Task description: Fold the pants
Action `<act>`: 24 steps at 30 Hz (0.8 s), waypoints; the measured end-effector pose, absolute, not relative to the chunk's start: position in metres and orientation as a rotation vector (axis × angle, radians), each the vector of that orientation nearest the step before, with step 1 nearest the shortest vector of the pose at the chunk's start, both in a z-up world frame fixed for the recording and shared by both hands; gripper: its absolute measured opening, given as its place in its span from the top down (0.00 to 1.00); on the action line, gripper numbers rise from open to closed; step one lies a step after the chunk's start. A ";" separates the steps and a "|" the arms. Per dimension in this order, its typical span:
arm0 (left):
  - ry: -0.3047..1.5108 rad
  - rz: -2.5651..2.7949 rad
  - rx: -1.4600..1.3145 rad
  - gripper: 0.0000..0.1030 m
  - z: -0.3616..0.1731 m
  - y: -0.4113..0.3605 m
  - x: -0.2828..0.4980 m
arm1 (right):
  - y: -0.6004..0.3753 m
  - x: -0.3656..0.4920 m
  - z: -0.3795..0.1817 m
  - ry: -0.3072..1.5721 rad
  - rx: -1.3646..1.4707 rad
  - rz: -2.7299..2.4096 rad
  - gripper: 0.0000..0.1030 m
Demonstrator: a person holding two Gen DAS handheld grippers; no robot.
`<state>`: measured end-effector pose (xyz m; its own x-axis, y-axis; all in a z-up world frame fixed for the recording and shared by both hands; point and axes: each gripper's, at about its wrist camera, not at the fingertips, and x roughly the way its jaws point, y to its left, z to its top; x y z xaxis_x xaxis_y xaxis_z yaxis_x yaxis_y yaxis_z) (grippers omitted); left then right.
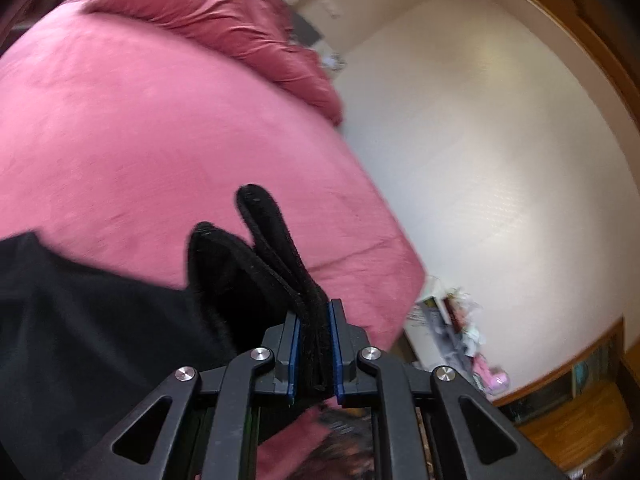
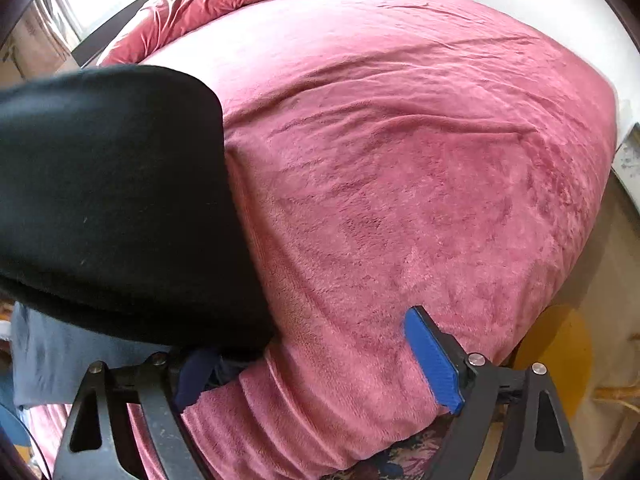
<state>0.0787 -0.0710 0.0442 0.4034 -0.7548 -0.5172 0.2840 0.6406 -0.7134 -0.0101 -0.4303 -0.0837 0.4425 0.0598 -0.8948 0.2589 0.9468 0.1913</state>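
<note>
- Pink blanket covers bed; work surface.
- Left gripper clamped on black pants hem, raised for folding.
- Right gripper wide open, empty, beside pants.

Pink fleece blanket covers the bed, rumpled red duvet bunched at its far end, white wall beside, cluttered boxes near wooden floor.
</note>
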 end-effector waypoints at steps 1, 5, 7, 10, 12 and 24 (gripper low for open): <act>0.960 -0.676 -0.590 0.88 0.032 -0.057 0.076 | -0.428 -0.009 -0.084 1.111 0.315 -0.125 0.13; 1.042 -0.579 -0.632 0.88 -0.018 -0.011 0.056 | -0.420 -0.008 -0.088 1.119 0.286 -0.121 0.09; 1.068 -0.555 -0.665 0.88 -0.037 0.002 0.044 | -0.415 -0.008 -0.089 1.124 0.259 -0.120 0.08; 1.086 -0.545 -0.703 0.88 -0.053 0.008 0.030 | -0.411 -0.005 -0.090 1.130 0.244 -0.124 0.07; 1.099 -0.530 -0.711 0.88 -0.062 0.011 0.025 | -0.411 -0.001 -0.093 1.133 0.246 -0.124 0.07; 1.173 -0.456 -0.679 0.85 -0.096 0.004 0.018 | -0.414 0.003 -0.080 1.211 0.130 0.008 0.05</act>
